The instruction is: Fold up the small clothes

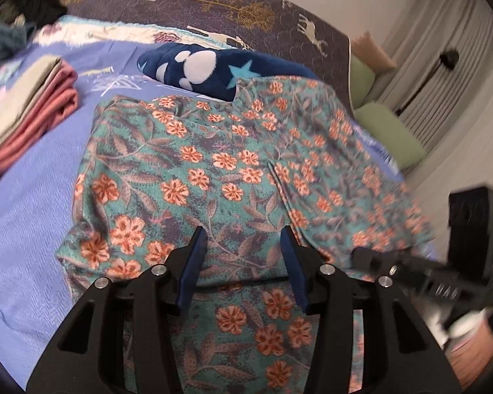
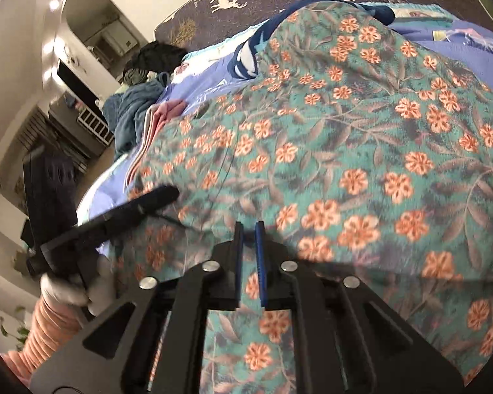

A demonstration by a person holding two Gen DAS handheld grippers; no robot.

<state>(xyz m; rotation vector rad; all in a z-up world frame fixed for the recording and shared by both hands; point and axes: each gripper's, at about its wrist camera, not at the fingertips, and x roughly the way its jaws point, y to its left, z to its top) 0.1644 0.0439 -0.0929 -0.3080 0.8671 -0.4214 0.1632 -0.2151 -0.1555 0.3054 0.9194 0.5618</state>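
Across the near half of the bed, the floral garment is lying spread over the blue sheet, its far edge draped on a navy blanket and a folded pink stack sitting to its left. Over its near hem, the left gripper is hovering with fingers apart and nothing between them, while the right gripper is showing its fingers nearly together, seemingly empty. Being thin, soft and limp, the cloth is likely to sag and slide, so pinching corners or a hem looks best.
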